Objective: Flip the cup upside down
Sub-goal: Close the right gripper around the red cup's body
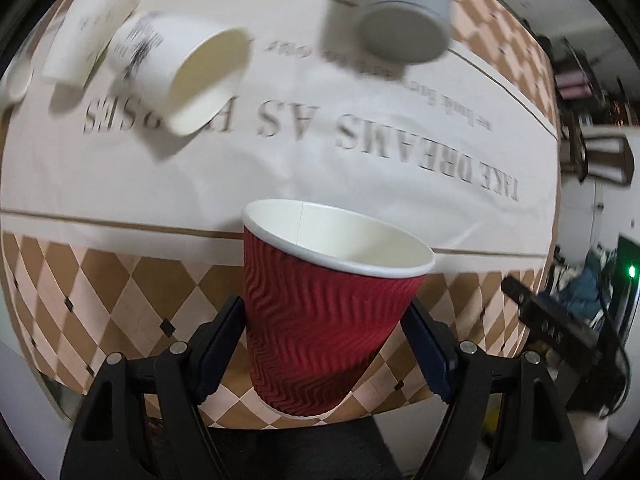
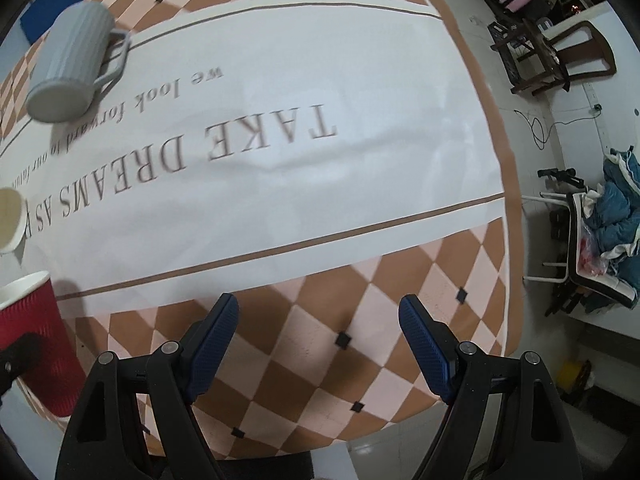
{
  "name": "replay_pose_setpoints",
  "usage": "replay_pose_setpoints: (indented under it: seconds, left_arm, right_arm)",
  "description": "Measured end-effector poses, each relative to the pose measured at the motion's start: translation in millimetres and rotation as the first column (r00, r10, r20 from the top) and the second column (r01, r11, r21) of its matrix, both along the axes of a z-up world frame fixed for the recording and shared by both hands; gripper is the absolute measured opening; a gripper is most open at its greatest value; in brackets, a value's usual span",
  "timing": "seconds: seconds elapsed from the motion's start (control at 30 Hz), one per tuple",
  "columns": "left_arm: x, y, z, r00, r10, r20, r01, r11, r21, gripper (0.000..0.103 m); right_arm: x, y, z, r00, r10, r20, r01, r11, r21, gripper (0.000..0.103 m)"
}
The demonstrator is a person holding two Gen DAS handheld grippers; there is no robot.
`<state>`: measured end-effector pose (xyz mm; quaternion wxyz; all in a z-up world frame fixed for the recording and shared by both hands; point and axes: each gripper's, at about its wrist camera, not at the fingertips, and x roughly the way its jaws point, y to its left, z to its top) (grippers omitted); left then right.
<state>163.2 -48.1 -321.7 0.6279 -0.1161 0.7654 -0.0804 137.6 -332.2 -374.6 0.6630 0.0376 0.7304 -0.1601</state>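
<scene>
A red ribbed paper cup (image 1: 320, 320) with a white inside sits between the fingers of my left gripper (image 1: 324, 340), mouth up and tilted to the right, above the near edge of the table. The left gripper is shut on it. The same cup shows at the left edge of the right wrist view (image 2: 32, 340). My right gripper (image 2: 320, 340) is open and empty over the checkered border of the tablecloth (image 2: 320, 360).
A grey ribbed mug (image 1: 404, 20) stands upside down at the far side; it also shows in the right wrist view (image 2: 68, 68). Two white paper cups (image 1: 180, 72) stand at the far left. Chairs (image 2: 560, 56) and clutter stand right of the table.
</scene>
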Motion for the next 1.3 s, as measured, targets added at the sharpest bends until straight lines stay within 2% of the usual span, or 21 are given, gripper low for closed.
replay_pose_setpoints:
  seconds: [0.17, 0.3, 0.5, 0.63, 0.77, 0.87, 0.93, 1.03, 1.13, 1.2, 1.3]
  left_arm:
    - [2.8, 15.7, -15.8, 0.998, 0.049, -0.026, -0.049, 0.999, -0.006, 0.078]
    - [3.7, 13.3, -19.6, 1.000, 0.015, -0.022, -0.015, 1.000, 0.016, 0.080]
    - [3.0, 12.7, -27.1, 1.000, 0.004, -0.020, -0.004, 1.000, 0.011, 0.081]
    - [2.7, 8.7, -24.4, 1.000, -0.020, 0.007, 0.019, 1.000, 0.020, 0.095]
    - [0.2, 11.5, -11.7, 0.999, -0.027, 0.047, 0.026, 0.999, 0.021, 0.097]
    - [-3.3, 16.7, 10.3, 0.994, -0.046, 0.101, 0.044, 0.999, 0.029, 0.098]
    - [-7.1, 25.1, 32.9, 0.985, -0.058, 0.166, 0.053, 0.998, 0.032, 0.098]
    - [-16.7, 45.2, 65.9, 0.953, -0.105, 0.285, 0.074, 0.990, 0.119, 0.099]
    - [-32.1, 73.8, 84.4, 0.913, -0.164, 0.373, 0.057, 0.958, 0.282, 0.099]
    - [-42.8, 91.6, 83.5, 0.904, -0.167, 0.394, 0.030, 0.943, 0.331, 0.099]
    - [-61.1, 124.1, 68.8, 0.914, -0.141, 0.380, -0.014, 0.926, 0.378, 0.099]
  right_arm:
    - [1.0, 18.2, -2.1, 1.000, 0.008, -0.012, -0.008, 1.000, 0.001, 0.084]
    - [2.2, 23.1, -0.9, 1.000, 0.015, -0.016, -0.015, 1.000, -0.007, 0.084]
    - [1.9, 20.1, 5.8, 1.000, 0.000, -0.011, 0.000, 1.000, -0.011, 0.084]
    - [1.9, 17.0, 12.9, 1.000, -0.017, 0.003, 0.017, 1.000, -0.008, 0.084]
    - [-0.5, 11.0, 24.3, 0.998, -0.046, 0.032, 0.046, 0.999, 0.007, 0.085]
    - [-3.5, 11.4, 35.3, 0.997, -0.048, 0.063, 0.046, 0.998, 0.032, 0.088]
    - [-6.4, 16.2, 46.4, 0.995, -0.034, 0.092, 0.029, 0.998, 0.057, 0.088]
    - [-7.9, 38.3, 65.9, 0.987, 0.078, 0.143, -0.086, 0.995, 0.045, 0.090]
    - [-9.0, 72.6, 81.9, 0.951, 0.259, 0.166, -0.260, 0.966, -0.016, 0.092]
    - [-10.3, 105.3, 88.9, 0.902, 0.406, 0.148, -0.401, 0.914, -0.066, 0.092]
    - [-13.7, 149.5, 92.0, 0.814, 0.573, 0.099, -0.559, 0.818, -0.137, 0.092]
